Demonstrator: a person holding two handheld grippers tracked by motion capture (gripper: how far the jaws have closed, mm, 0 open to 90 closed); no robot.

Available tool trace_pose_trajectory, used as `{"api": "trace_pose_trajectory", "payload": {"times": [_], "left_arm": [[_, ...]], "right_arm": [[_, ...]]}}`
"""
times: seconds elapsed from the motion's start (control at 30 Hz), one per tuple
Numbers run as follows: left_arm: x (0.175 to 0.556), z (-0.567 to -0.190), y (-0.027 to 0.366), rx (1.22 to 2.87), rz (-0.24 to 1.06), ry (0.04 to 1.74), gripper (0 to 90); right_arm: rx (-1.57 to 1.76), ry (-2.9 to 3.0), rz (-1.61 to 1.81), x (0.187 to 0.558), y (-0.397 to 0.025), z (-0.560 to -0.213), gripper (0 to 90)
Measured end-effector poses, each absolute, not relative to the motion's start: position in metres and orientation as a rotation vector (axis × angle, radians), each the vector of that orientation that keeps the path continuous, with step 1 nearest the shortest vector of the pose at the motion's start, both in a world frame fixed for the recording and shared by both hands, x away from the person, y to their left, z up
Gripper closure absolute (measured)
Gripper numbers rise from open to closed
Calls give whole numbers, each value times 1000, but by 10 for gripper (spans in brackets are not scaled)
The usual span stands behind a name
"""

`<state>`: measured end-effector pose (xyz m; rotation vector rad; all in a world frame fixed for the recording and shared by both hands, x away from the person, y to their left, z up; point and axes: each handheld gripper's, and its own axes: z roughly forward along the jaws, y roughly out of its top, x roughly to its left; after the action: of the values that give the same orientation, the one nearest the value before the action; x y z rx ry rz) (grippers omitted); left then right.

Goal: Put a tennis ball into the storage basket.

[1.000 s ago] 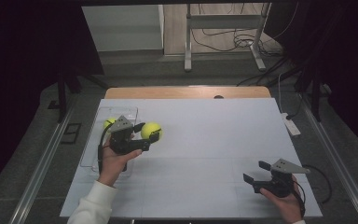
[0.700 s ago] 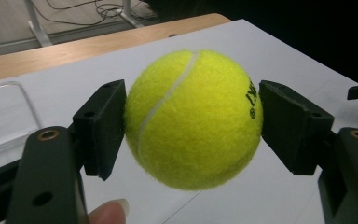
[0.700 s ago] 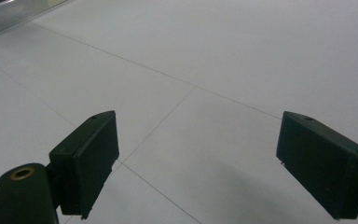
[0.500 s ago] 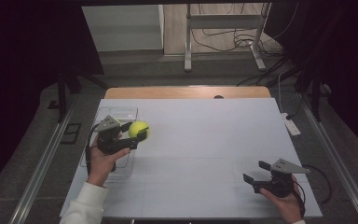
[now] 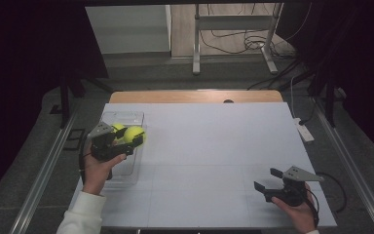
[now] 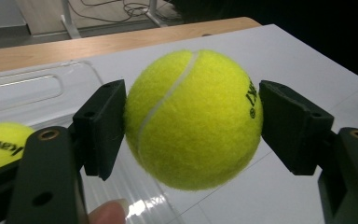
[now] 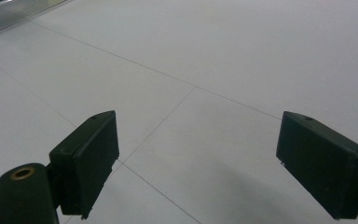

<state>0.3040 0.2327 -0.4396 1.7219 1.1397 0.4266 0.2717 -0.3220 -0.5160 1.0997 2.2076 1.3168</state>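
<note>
My left black two-jaw tongs (image 5: 130,138) are raised and clamped tight, while my right black tongs (image 5: 268,180) sit low, jaws spread wide.

Tennis ball (image 5: 134,134), clamped and airborne, left part of the high view.

Yellow-green felt, white curved seam, black print on one side. Held off the surface between both jaws of the left tongs (image 6: 191,119), seam running diagonally in the left gripper view. Positioned above the right edge of the clear plastic bin (image 5: 124,117); a second tennis ball (image 5: 119,128) sits just behind it, inside the bin.
</note>
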Motion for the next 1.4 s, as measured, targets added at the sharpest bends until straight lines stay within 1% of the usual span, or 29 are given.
{"api": "trace_pose_trajectory", "payload": {"times": [0.57,1.27,1.4], "left_arm": [[296,-443,262,1696,465,1224,279],[292,-451,288,1678,493,1317,278],[292,-453,293,1686,514,1346,278]], "right_arm": [[1100,2211,1313,272,-322,-516,132],[1099,2211,1310,272,-322,-516,132],[1097,2211,1310,272,-321,-516,132]]}}
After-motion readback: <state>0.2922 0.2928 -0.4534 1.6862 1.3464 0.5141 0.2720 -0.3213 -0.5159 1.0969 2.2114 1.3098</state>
